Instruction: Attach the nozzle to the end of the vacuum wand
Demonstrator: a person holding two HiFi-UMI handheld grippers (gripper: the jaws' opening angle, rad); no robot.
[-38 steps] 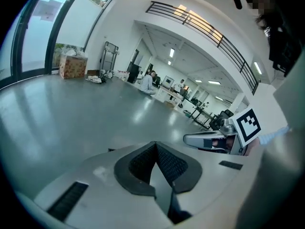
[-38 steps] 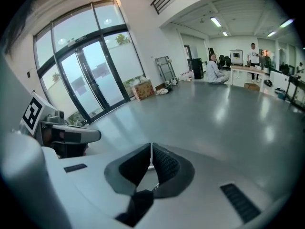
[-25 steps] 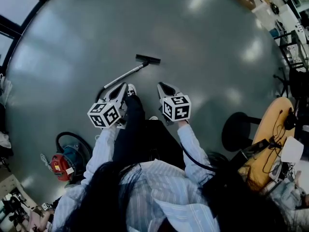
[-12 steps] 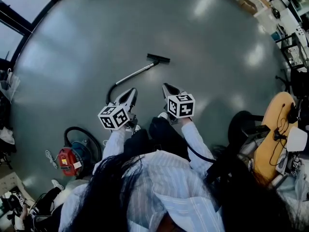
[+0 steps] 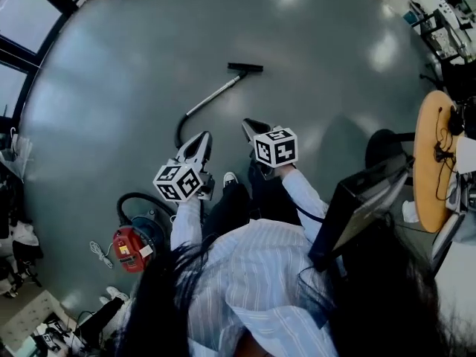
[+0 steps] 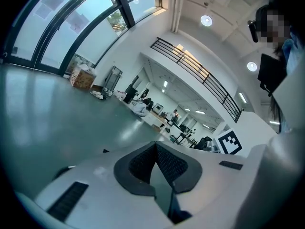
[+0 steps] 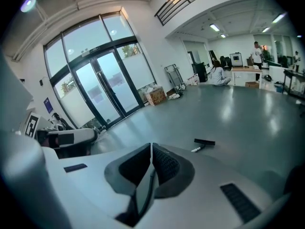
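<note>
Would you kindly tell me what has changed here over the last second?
The person seems to have stepped back, so the left claw and right claw sit farther from the wand; earlier the left claw overlapped its near end. Nothing was taken or let go. Unchanged: both claws shut and empty, nozzle on the wand's far end on the floor.

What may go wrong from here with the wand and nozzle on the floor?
The hose curls on the floor just ahead of the shoe: a trip risk. The left gripper and right gripper are shut and empty; they must open before taking the wand or nozzle.
</note>
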